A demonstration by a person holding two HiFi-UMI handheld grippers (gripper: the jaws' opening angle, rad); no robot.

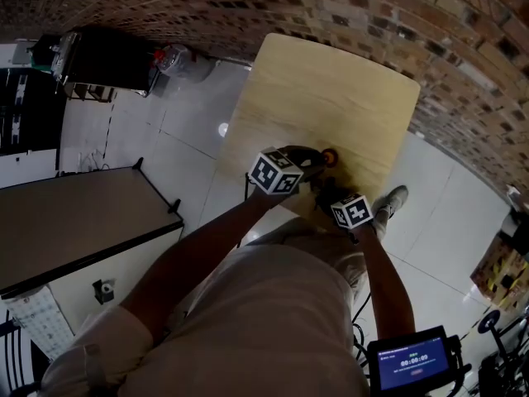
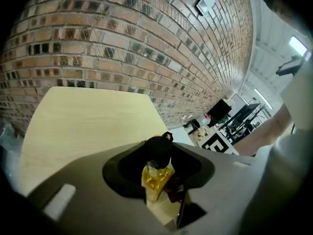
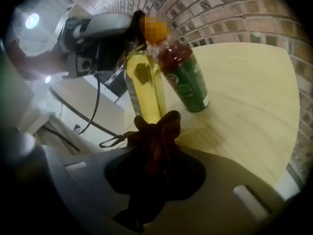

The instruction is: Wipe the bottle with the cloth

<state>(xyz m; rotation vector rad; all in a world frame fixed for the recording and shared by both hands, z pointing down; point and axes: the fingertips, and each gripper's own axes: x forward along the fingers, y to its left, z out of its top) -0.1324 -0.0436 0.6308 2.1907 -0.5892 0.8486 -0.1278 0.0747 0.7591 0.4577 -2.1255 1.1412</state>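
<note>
A slim bottle of yellow liquid (image 3: 144, 87) with a black cap (image 2: 159, 148) stands at the near edge of the pale wooden table (image 1: 331, 89). My left gripper (image 2: 159, 166) is shut on its upper part, just under the cap. My right gripper (image 3: 156, 153) is shut on a bunched dark red cloth (image 3: 157, 136), which is pressed against the lower side of the bottle. In the left gripper view the cloth (image 2: 172, 187) shows beside the bottle's body (image 2: 155, 177). In the head view both grippers, left (image 1: 307, 162) and right (image 1: 324, 190), meet at the table's front edge and hide the yellow bottle.
A green bottle with red contents (image 3: 188, 80) and an orange cap (image 1: 329, 157) stands on the table just behind the yellow one. A brick wall (image 1: 347, 7) runs behind the table. A grey cabinet (image 1: 74, 222) stands at the left on the white tiled floor.
</note>
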